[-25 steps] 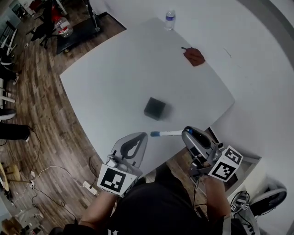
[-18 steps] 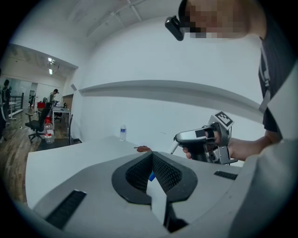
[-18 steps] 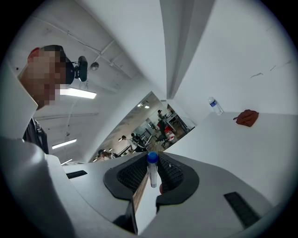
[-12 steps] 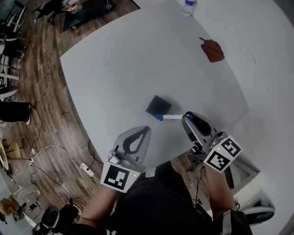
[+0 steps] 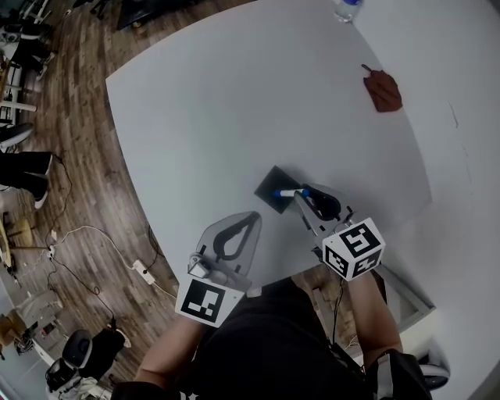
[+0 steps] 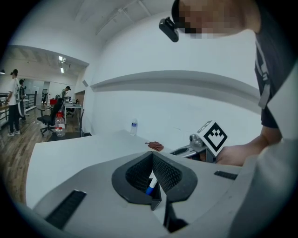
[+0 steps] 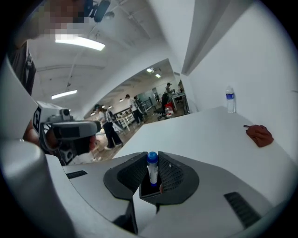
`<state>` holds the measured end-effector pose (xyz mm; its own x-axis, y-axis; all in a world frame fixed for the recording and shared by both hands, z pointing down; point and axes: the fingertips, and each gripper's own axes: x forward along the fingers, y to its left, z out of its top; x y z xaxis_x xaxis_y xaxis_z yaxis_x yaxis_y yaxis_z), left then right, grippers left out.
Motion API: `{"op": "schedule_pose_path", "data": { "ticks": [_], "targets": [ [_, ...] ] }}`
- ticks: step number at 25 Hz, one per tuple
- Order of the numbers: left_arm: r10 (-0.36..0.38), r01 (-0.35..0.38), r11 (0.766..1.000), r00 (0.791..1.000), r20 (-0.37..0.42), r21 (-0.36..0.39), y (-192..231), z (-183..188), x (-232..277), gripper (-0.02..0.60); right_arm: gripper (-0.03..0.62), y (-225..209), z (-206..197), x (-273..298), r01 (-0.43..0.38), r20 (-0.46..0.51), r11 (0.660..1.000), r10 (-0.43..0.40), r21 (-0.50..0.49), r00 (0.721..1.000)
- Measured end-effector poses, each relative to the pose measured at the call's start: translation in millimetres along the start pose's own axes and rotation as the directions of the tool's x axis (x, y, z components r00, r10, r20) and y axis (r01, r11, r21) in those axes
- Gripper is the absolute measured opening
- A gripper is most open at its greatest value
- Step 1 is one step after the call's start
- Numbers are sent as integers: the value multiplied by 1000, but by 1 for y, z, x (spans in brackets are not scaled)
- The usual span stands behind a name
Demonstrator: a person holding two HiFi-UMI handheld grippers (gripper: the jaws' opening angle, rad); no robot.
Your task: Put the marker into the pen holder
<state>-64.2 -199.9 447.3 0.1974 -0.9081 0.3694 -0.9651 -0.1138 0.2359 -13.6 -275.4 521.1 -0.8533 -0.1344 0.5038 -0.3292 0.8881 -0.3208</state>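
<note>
A small black square pen holder (image 5: 268, 186) stands on the grey table (image 5: 203, 101), near its front edge. My right gripper (image 5: 301, 196) is shut on a white marker with a blue cap (image 5: 287, 192). The marker's blue end reaches over the holder's open top. In the right gripper view the marker (image 7: 152, 171) sits between the pads, with the holder (image 7: 145, 191) just under it. My left gripper (image 5: 251, 219) hovers to the left of the holder, shut and empty. Looking along its jaws, I see the marker (image 6: 151, 184) above the holder (image 6: 156, 203).
A crumpled red cloth (image 5: 385, 90) lies at the table's far right. A water bottle (image 5: 344, 8) stands at the far edge. Wooden floor with a power strip (image 5: 143, 272) and cables lies beyond the table's left edge. Chairs and people are in the room behind.
My right gripper has carried the marker from off the table's front edge forward to above the pen holder. The left gripper has kept its place and stayed shut.
</note>
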Motion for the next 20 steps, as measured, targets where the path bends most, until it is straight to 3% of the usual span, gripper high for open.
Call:
{"op": "schedule_pose_path", "data": {
  "ticks": [6,10,16,20],
  "targets": [
    [56,-56,998,998,-3,-19,15,-4,-3,8,75,10,-35,39,-32,-220,984,-8,-177,976],
    [85,-85,996,996,-3,-22,21,-7,-12,8,75,15,-55,56,-61,-318,973,-14,-224,948],
    [120,-120,992,993,-9,-46,32,-11,-23,8,77,20,-69,72,-95,-401,968,-6,-231,916],
    [125,-125,991,992,-6,-56,37,-11,-27,8,120,20,-63,74,-70,-386,967,-31,-246,922]
  ]
}}
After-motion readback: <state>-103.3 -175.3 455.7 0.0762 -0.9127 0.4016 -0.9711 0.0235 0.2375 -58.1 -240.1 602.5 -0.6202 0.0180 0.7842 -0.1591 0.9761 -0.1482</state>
